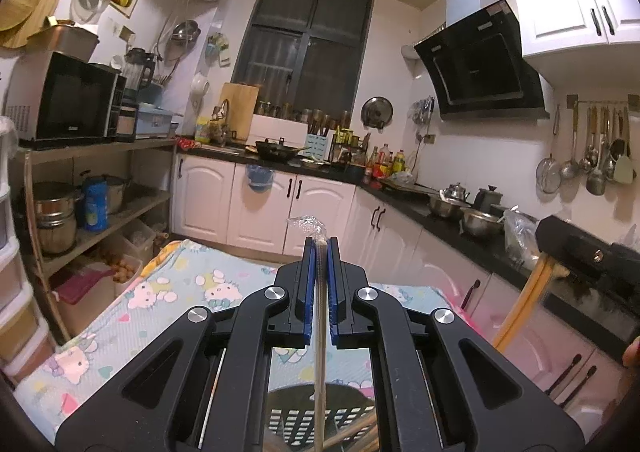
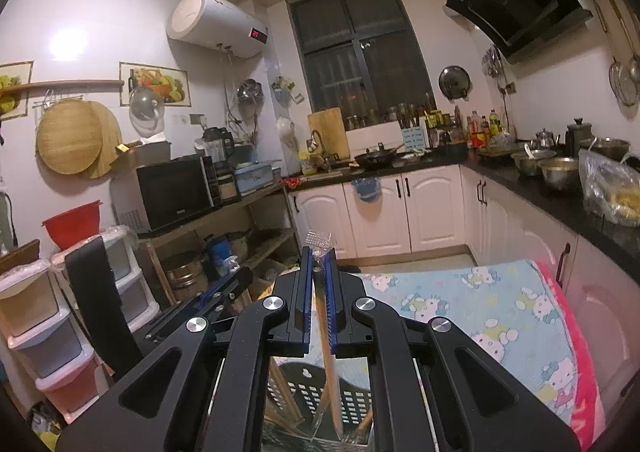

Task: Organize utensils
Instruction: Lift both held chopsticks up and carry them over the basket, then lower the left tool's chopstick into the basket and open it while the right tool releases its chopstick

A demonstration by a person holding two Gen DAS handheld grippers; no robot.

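Note:
My left gripper (image 1: 320, 248) is shut on a thin, pale utensil in a clear plastic wrapper (image 1: 320, 332). The wrapper's crinkled end sticks out past the tips, and the utensil's lower end reaches down to a black perforated utensil basket (image 1: 288, 408). My right gripper (image 2: 320, 256) is shut on wooden chopsticks in a clear wrapper (image 2: 330, 352), whose lower end stands inside the same basket (image 2: 352, 400) among other wooden sticks. The right gripper (image 1: 556, 252) and its wooden stick (image 1: 520, 304) show at the right of the left wrist view. The left gripper (image 2: 228, 286) shows at the left of the right wrist view.
The basket rests on a table under a cartoon-cat cloth (image 1: 180, 292) (image 2: 500, 312). White cabinets under a dark counter (image 1: 460, 228) crowded with pots run along the back and right. A shelf with a microwave (image 1: 64, 99) and plastic drawers (image 2: 48, 324) stand at the left.

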